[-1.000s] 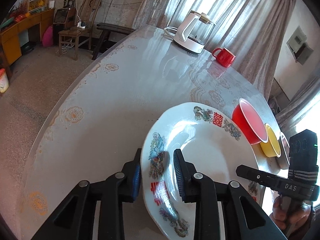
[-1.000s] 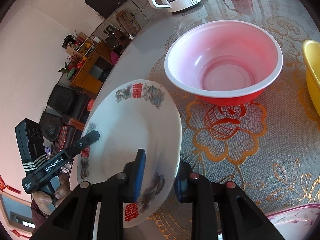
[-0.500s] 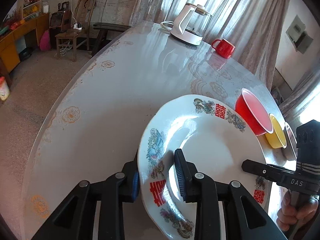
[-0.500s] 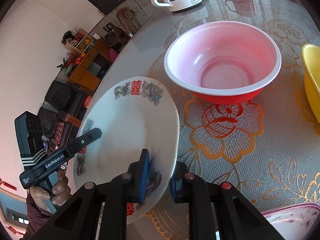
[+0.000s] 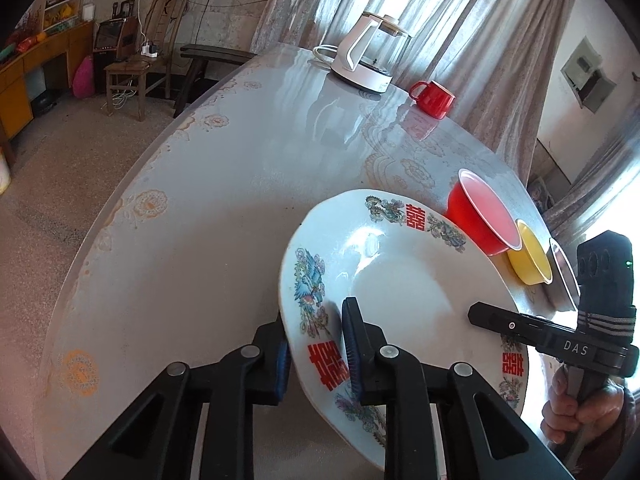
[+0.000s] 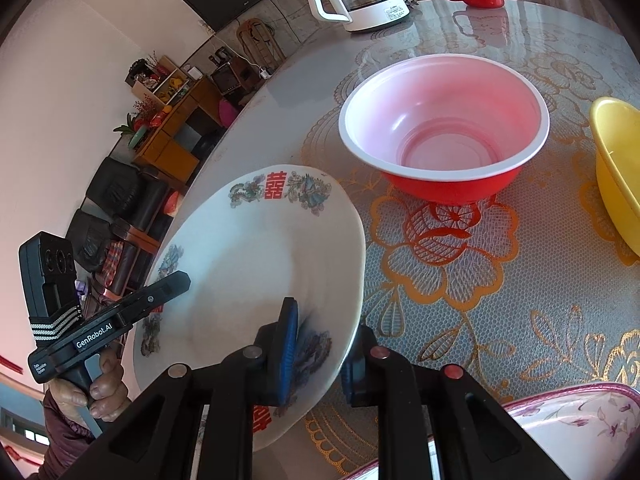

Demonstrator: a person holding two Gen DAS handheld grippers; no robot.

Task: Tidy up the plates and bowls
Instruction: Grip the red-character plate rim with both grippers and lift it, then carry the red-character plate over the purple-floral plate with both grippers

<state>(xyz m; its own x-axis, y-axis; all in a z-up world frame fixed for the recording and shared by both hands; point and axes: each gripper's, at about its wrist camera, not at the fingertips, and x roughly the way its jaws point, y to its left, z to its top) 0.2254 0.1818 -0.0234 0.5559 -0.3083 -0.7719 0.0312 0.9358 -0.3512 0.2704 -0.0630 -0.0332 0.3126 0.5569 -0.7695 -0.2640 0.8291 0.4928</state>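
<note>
Both grippers, left [image 5: 312, 340] and right [image 6: 320, 344], have their fingers closed on opposite rims of one plate [image 5: 400, 280], held tilted above the table [image 5: 200, 220]. Red bowl [image 6: 442, 128] and yellow bowl [image 6: 618, 168] sit apart, apparently unsorted.

Sunlit curtains [image 5: 460, 20], wooden chair [image 5: 136, 68], speckled floor [image 5: 52, 184]

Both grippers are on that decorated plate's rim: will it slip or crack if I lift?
The plate looks glazed and rigid, probably slippery between the pads. Thin rim grips by left gripper and right gripper suggest chipping risk; lift gently.
</note>
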